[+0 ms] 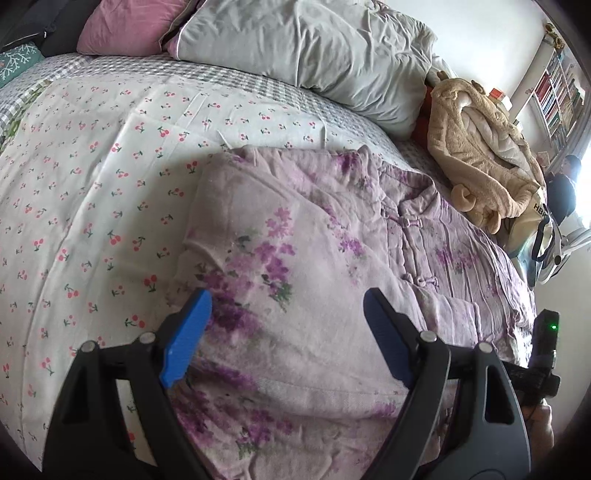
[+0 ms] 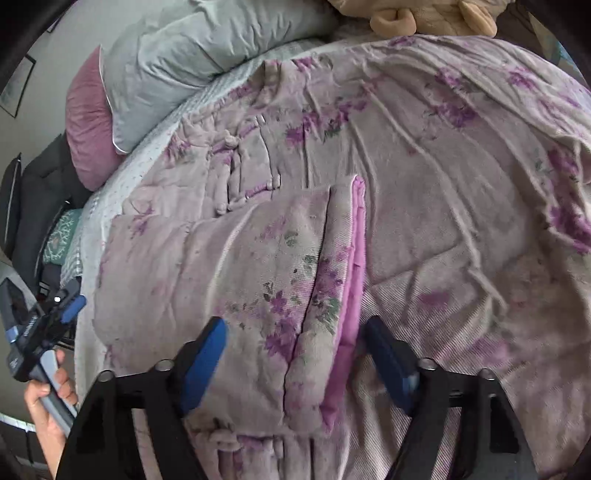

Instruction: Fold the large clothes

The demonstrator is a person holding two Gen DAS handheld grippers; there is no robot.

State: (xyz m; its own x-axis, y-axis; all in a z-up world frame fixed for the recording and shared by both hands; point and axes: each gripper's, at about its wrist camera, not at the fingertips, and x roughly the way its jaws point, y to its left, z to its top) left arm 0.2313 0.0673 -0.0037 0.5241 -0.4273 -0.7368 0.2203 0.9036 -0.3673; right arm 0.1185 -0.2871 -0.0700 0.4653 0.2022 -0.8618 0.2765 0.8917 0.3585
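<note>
Left claw point(image 1: 284, 339): jaws spread wide, nothing held; hovered over the jacket's folded left part, just above the cloth.
Right claw point(image 2: 295, 363): jaws likewise spread, nothing gripped; the cuff of the folded-in sleeve point(image 2: 332, 280) is seen between the blue fingers point(image 2: 205, 363), pink lining exposed along its edge.
Jacket point(image 1: 332, 236): padded, lilac, flower-printed; laid flat on the bed point(image 1: 92, 177), front up, knot buttons done. One sleeve is folded across the body; the far side looks still spread.
Beyond jacket: grey pillow point(image 1: 306, 48) and pink pillow point(image 1: 125, 26) at the bed head; a tan fleece coat point(image 1: 480, 147) just past the jacket's far edge.
Risk: thick padding may spring the sleeve back if released loosely.
Risk: too shallow a pinch may catch only the top layer, so the fold is dragged crooked.
</note>
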